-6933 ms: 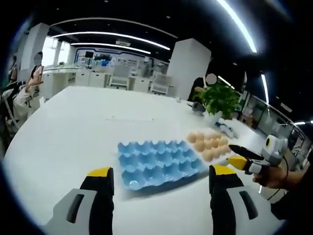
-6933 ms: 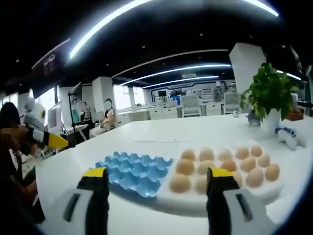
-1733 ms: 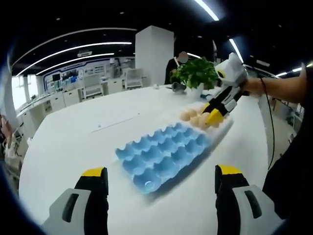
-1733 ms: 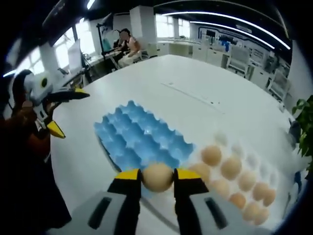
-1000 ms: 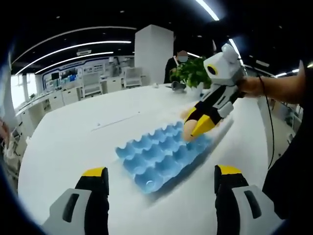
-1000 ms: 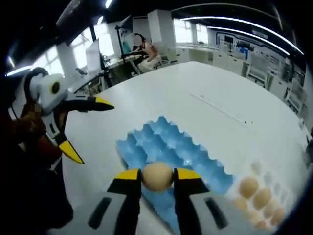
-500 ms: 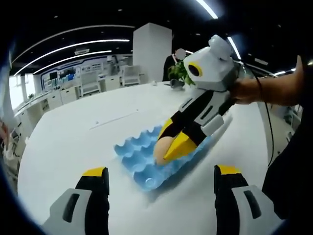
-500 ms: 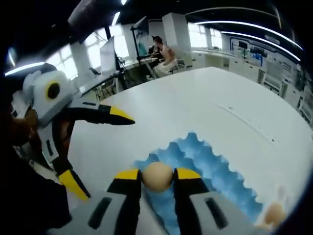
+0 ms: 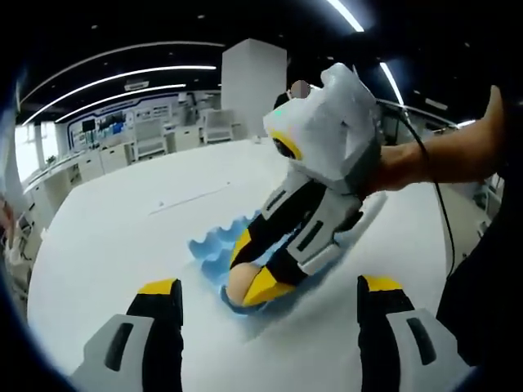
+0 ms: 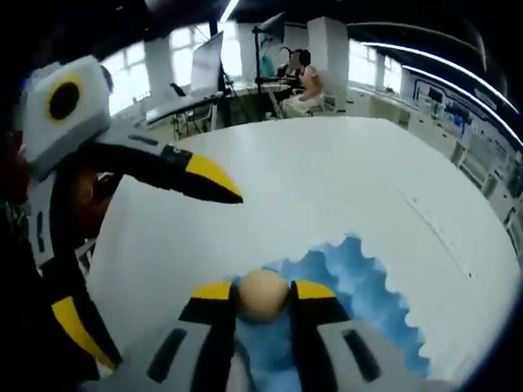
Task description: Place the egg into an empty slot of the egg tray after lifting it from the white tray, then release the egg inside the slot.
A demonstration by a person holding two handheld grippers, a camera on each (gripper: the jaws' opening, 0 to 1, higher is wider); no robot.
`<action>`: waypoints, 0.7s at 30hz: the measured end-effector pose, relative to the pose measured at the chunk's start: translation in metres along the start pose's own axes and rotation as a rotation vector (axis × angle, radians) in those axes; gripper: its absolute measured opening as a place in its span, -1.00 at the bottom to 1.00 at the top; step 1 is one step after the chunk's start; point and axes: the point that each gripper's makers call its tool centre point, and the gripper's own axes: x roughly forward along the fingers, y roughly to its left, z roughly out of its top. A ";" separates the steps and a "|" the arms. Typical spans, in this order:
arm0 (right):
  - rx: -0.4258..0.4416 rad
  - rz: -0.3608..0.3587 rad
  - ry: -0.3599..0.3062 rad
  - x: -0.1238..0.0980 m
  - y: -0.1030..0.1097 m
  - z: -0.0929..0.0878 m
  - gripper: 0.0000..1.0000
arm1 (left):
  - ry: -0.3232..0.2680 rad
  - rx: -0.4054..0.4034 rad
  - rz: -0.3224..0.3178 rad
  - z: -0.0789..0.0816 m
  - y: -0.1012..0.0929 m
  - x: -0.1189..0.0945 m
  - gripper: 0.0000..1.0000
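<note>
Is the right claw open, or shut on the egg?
Shut on the egg: the right claw has both yellow tips pressed against its sides, above the blue egg tray.

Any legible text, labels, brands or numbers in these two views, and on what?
None can be read.
The right gripper, the egg it clamps, the blue egg tray and the left gripper bear no lettering.
Distant office wall panels: too small and blurred to read.
</note>
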 end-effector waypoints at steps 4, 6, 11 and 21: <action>-0.121 -0.009 0.044 0.006 0.004 -0.004 -0.49 | -0.005 -0.003 0.004 0.001 0.001 0.000 0.76; -0.159 -0.005 0.060 0.008 0.006 -0.007 -0.48 | -0.007 -0.002 0.006 0.002 0.002 0.000 0.76; -0.157 0.000 0.043 0.007 0.003 -0.005 -0.48 | -0.008 -0.003 0.007 0.002 0.003 -0.001 0.76; -0.156 0.013 -0.010 0.003 0.006 -0.006 -0.46 | -0.003 0.005 0.006 0.002 0.000 0.000 0.76</action>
